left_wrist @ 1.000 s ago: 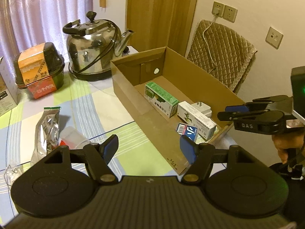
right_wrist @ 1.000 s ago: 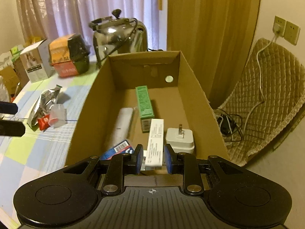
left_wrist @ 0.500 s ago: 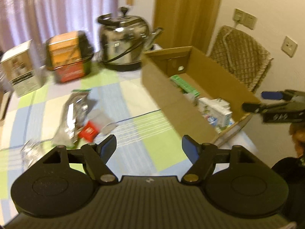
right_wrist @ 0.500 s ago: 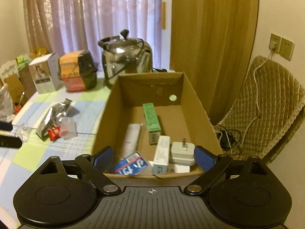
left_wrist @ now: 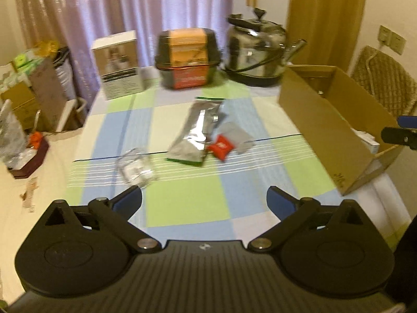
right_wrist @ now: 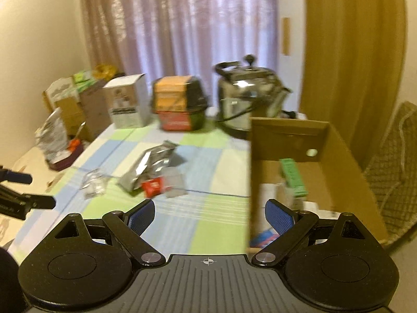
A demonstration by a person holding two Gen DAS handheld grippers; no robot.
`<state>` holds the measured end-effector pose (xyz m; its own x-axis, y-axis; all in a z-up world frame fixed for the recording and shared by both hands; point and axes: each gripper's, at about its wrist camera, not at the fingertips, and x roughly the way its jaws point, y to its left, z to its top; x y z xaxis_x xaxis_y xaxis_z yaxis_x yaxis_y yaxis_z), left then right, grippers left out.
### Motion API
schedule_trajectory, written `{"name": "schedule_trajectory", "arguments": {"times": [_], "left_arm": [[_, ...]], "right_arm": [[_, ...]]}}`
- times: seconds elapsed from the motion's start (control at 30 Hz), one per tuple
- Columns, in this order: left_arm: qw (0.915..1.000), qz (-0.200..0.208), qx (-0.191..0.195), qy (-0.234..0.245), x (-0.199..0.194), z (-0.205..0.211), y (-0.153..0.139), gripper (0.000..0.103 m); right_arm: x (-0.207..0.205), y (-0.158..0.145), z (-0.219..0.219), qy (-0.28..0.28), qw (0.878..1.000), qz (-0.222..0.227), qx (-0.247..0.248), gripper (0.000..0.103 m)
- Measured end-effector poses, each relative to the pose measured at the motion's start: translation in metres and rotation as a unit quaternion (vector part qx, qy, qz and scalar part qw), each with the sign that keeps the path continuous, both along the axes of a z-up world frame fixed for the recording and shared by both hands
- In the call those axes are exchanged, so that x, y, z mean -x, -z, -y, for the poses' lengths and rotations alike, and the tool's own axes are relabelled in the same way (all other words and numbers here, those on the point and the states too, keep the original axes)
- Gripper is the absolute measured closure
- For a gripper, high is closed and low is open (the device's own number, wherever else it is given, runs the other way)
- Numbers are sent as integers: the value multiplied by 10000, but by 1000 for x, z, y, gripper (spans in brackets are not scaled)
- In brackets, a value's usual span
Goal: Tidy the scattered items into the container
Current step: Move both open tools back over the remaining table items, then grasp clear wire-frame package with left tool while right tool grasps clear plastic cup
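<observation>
Left wrist view: both claws, left claw (left_wrist: 204, 200) and right claw (right_wrist: 209, 212), are held apart and empty; the silver pouch (left_wrist: 196, 134) mid-surface is judged next for the cardboard box (left_wrist: 323, 127) at the right edge.

Both the left gripper (left_wrist: 204, 199) and right gripper (right_wrist: 209, 214) are matte black with ribbed bodies, silver pivot screws, round side discs and blue-padded fingers (right_wrist: 278, 216).
</observation>
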<state>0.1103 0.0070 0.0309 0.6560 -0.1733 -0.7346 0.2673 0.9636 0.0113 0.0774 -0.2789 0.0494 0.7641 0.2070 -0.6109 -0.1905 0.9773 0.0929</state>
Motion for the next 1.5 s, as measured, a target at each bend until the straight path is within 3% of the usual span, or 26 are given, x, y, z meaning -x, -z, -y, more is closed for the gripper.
{"name": "schedule_trajectory", "arguments": {"times": [0.37,0.77,1.07,1.3,1.5], "left_arm": [[9991,-126,-32,-392,4,-52,11,1],[9985,-267,-100,-458,-26,-70,34,1],[9908,-426,359,-1237,-77,-78,77,1],[9866,-422,370,-1535,-110,-75,112,2],[9823,-403,394,-1786,-136,-76,138,14]], "right_arm": [[-9,17,-56,-601,9977,-285,163,7],[-39,39,-79,-766,9950,-555,333,7],[-81,66,-86,-654,9941,-752,421,7],[-127,92,-89,-566,9933,-855,527,7],[-161,109,-88,-506,9932,-928,478,7]]}}
